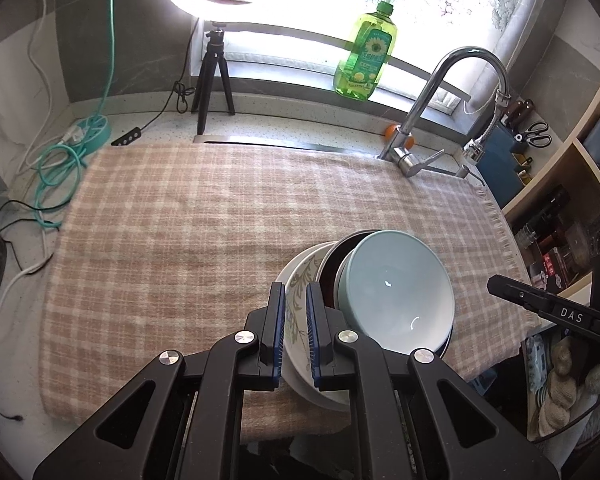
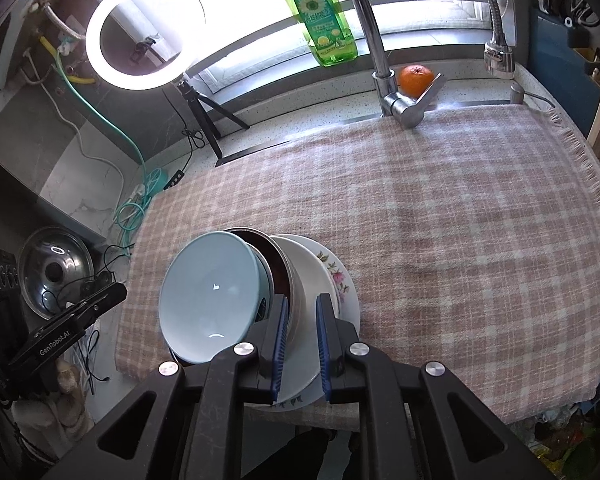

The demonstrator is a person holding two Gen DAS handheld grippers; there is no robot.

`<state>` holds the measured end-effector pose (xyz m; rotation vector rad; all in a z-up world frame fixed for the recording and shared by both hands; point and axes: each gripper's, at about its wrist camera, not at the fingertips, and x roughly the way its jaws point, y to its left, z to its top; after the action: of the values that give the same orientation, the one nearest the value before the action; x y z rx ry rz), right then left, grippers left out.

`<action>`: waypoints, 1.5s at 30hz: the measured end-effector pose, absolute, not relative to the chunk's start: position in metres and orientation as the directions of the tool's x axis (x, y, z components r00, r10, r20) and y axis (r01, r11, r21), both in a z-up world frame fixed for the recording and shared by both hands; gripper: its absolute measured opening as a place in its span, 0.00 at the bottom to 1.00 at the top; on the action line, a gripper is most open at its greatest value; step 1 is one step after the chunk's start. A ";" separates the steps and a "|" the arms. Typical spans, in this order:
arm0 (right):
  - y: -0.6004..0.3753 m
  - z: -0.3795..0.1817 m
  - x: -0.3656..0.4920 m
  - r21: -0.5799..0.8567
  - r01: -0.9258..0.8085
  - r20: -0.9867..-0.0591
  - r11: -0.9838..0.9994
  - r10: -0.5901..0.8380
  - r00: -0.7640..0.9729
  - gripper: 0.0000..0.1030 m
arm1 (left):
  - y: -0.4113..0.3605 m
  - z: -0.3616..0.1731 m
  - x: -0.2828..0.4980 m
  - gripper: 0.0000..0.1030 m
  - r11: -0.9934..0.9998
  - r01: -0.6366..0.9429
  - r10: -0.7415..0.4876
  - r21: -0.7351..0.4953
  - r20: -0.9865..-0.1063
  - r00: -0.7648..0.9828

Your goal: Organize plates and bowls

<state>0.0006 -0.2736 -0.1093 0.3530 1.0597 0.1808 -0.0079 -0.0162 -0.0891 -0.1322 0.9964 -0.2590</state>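
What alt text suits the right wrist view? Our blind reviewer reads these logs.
The right gripper clamps the rim of a floral plate carrying a stack topped by a pale blue bowl, above a checked cloth. Behind stand a faucet, an orange and a green bottle.

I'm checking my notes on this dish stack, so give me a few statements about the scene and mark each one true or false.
1. The light blue bowl sits on top of the stack. True.
2. The checked cloth lies under the dishes. True.
3. The detergent bottle is red. False: it is green.
4. An orange sits near the faucet. True.
5. The left gripper hangs far from the dishes. False: its fingers flank the flowered plate rim.
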 end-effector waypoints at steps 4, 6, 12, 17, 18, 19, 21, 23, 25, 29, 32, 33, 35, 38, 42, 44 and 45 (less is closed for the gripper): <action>-0.275 -0.109 -0.006 0.344 0.019 -0.814 0.939 0.288 0.504 0.23 | -0.020 -0.084 -0.016 0.09 0.969 0.157 -0.246 -0.191 -0.807 0.537; -0.274 -0.108 -0.010 0.326 0.014 -0.812 0.945 0.272 0.517 0.24 | -0.023 -0.082 -0.022 0.12 0.970 0.166 -0.241 -0.178 -0.802 0.547; -0.268 -0.098 -0.029 0.257 0.003 -0.791 0.966 0.208 0.575 0.29 | -0.035 -0.077 -0.041 0.13 0.973 0.187 -0.222 -0.138 -0.793 0.567; -0.253 -0.086 -0.049 0.169 -0.017 -0.765 0.985 0.142 0.629 0.35 | -0.036 -0.067 -0.057 0.25 0.976 0.187 -0.202 -0.109 -0.771 0.604; -0.250 -0.084 -0.053 0.157 -0.016 -0.759 0.987 0.131 0.638 0.38 | -0.036 -0.065 -0.060 0.27 0.977 0.188 -0.199 -0.104 -0.766 0.611; -0.248 -0.082 -0.057 0.149 -0.012 -0.752 0.989 0.121 0.647 0.41 | -0.036 -0.062 -0.062 0.30 0.977 0.190 -0.195 -0.096 -0.761 0.619; -0.242 -0.078 -0.065 0.138 -0.002 -0.738 0.990 0.104 0.666 0.48 | -0.035 -0.058 -0.069 0.37 0.979 0.189 -0.179 -0.073 -0.748 0.639; -0.235 -0.074 -0.073 0.123 0.004 -0.731 0.992 0.088 0.676 0.49 | -0.032 -0.055 -0.076 0.44 0.981 0.184 -0.171 -0.065 -0.739 0.652; -0.229 -0.072 -0.081 0.113 0.016 -0.732 0.993 0.073 0.677 0.55 | -0.029 -0.054 -0.080 0.51 0.981 0.181 -0.177 -0.076 -0.742 0.647; -0.221 -0.068 -0.094 0.112 0.032 -0.724 0.993 0.060 0.687 0.64 | -0.026 -0.051 -0.090 0.51 0.982 0.180 -0.162 -0.054 -0.734 0.659; -0.219 -0.068 -0.100 0.118 0.045 -0.726 0.992 0.056 0.685 0.65 | -0.024 -0.050 -0.095 0.52 0.979 0.195 -0.173 -0.058 -0.737 0.653; -0.219 -0.068 -0.100 0.124 0.050 -0.728 0.991 0.057 0.683 0.65 | -0.024 -0.050 -0.097 0.52 0.979 0.193 -0.173 -0.059 -0.737 0.654; -0.218 -0.068 -0.103 0.124 0.058 -0.729 0.991 0.051 0.683 0.65 | -0.024 -0.049 -0.099 0.53 0.979 0.195 -0.179 -0.065 -0.737 0.651; -0.218 -0.067 -0.106 0.113 0.061 -0.725 0.992 0.040 0.687 0.65 | -0.025 -0.049 -0.100 0.53 0.977 0.200 -0.185 -0.070 -0.739 0.648; -0.220 -0.065 -0.107 0.105 0.064 -0.726 0.992 0.033 0.687 0.65 | -0.027 -0.046 -0.102 0.53 0.976 0.207 -0.190 -0.069 -0.735 0.651; -0.220 -0.064 -0.106 0.100 0.064 -0.724 0.993 0.028 0.689 0.65 | -0.028 -0.046 -0.102 0.53 0.975 0.210 -0.190 -0.067 -0.733 0.653; -0.220 -0.064 -0.106 0.099 0.064 -0.724 0.993 0.028 0.689 0.65 | -0.029 -0.045 -0.102 0.53 0.976 0.209 -0.189 -0.065 -0.732 0.654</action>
<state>-0.1063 -0.2204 -0.0644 0.1193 0.8108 -0.0201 -0.1022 -0.0286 -0.0452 0.0256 0.8276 -0.2256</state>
